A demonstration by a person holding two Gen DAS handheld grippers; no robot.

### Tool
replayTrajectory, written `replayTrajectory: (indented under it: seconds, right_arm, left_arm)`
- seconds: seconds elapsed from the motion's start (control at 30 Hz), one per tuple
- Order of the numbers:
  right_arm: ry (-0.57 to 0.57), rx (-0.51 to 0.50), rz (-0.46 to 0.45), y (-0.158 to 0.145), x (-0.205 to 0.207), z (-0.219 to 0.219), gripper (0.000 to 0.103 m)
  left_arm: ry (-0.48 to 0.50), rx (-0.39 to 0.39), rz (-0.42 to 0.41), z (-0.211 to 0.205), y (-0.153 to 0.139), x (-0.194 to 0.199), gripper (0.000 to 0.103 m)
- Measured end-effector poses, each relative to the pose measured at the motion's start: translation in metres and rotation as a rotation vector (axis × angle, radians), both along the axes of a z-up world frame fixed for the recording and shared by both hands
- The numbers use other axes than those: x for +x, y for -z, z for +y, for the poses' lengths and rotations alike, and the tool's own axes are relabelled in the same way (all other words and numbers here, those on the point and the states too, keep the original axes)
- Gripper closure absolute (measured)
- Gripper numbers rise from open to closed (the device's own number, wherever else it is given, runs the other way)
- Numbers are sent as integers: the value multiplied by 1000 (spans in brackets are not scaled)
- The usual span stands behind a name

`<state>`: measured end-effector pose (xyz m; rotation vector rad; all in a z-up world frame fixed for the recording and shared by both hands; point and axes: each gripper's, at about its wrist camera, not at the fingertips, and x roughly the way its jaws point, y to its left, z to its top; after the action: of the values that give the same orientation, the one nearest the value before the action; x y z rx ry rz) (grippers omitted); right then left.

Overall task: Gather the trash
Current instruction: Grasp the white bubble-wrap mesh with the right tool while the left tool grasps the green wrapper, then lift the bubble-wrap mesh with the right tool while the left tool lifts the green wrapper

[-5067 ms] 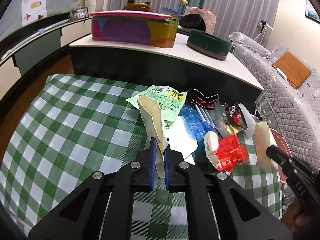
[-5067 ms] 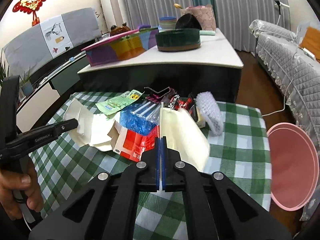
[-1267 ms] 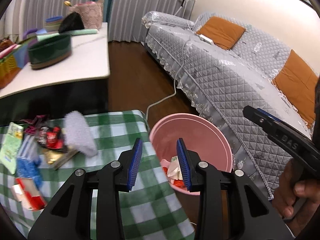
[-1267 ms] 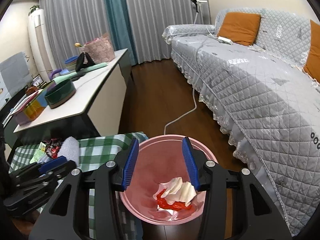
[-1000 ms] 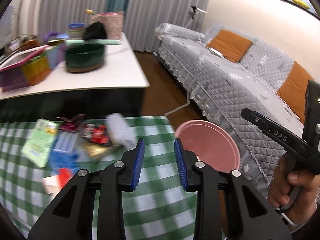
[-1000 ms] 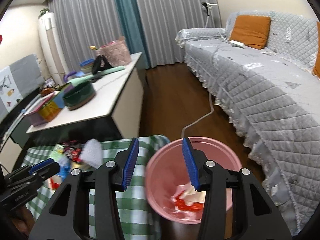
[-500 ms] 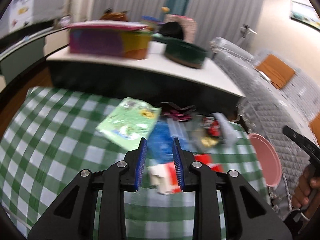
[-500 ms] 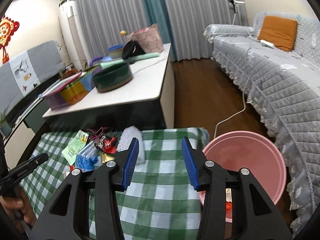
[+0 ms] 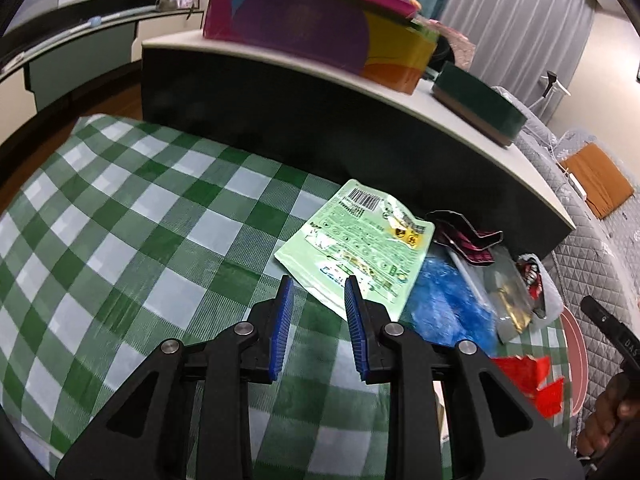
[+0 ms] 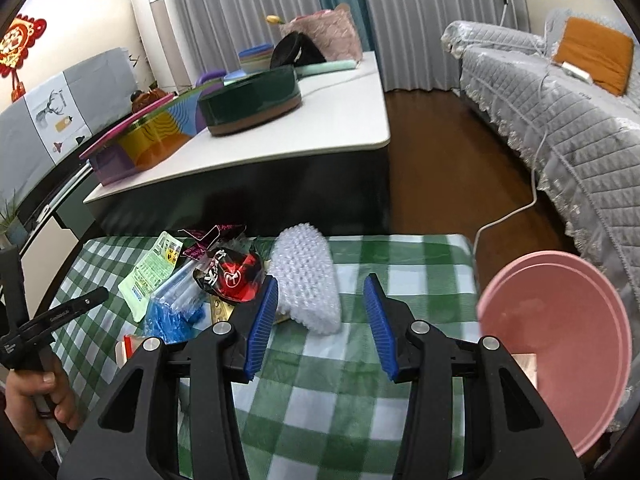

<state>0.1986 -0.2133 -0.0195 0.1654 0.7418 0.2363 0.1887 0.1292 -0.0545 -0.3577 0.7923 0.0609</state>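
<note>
Now both tongs are back over the checked worktop (image 10: 360,400) for another pickup. Pink bin (image 10: 560,340) sits at three o'clock. Spread, empty right tongs (image 10: 320,304) face the bubble wrap (image 10: 306,280); left tongs (image 9: 318,300), narrowly parted and empty, need to close on the green packet (image 9: 360,248).

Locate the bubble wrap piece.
In the right wrist view the bubble wrap piece lies on the checked tablecloth, beside the red-and-black wrapper, ahead of the right gripper.

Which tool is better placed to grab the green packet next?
Left. The left tool is open with its tips at the near edge of the green packet. The right tool is also open and empty, but it faces the bubble wrap, further from the packet.
</note>
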Motion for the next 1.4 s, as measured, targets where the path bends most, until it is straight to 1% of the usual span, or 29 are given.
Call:
replayTrajectory:
  seconds: [0.2, 0.33, 0.6, 0.67, 0.73, 0.87, 0.9, 0.93, 1.0, 1.1, 1.13, 1.17, 1.2, 1.23, 1.33, 1.4]
  right_arm:
    - [-28, 7, 29, 13, 16, 11, 57]
    - [-56, 7, 35, 17, 23, 18, 54]
    - [-71, -17, 75, 32, 33, 26, 55]
    - [-73, -19, 78, 35, 34, 26, 59]
    - [-75, -14, 82, 36, 34, 25, 66]
    - [-74, -7, 86, 37, 35, 22, 76]
    - [-76, -5, 88, 38, 35, 22, 80]
    - [-81, -2, 89, 38, 35, 23, 88]
    - [-91, -9, 89, 39, 34, 25, 89]
    - [-102, -17, 87, 38, 33, 28, 91]
    - [-104, -18, 87, 38, 32, 28, 92]
    - [-104, -20, 86, 38, 32, 28, 92]
    - [-105, -20, 86, 37, 31, 28, 92]
    - [-105, -19, 86, 37, 31, 27, 92]
    - [-101, -15, 87, 36, 31, 25, 92]
    - [-101, -13, 86, 34, 30, 25, 92]
  left_arm:
    - [-17, -34, 39, 9, 13, 17, 77]
    - [-33, -56, 61, 15, 19, 27, 77]
    - [-27, -52, 43, 12, 20, 36, 74]
    - [-30, -59, 41, 11, 20, 38, 74]
    - [-37, -58, 41, 12, 19, 37, 73]
    - [-52, -38, 43, 11, 19, 36, 73]
    - [-52, -32, 42, 11, 19, 35, 72]
    - [-53, -31, 38, 11, 19, 35, 72]
    - [-47, -44, 34, 11, 18, 38, 70]
    - [-33, -85, 28, 13, 18, 39, 70]
    - [-29, -98, 25, 14, 19, 38, 71]
    - [-22, -107, 20, 14, 18, 37, 74]
    - [-12, -111, 14, 12, 17, 36, 80]
    - [-4, -114, 7, 11, 16, 35, 82]
    - [25, -139, -41, 6, 6, 30, 82]
    - [62, -178, -80, 2, 0, 27, 82]
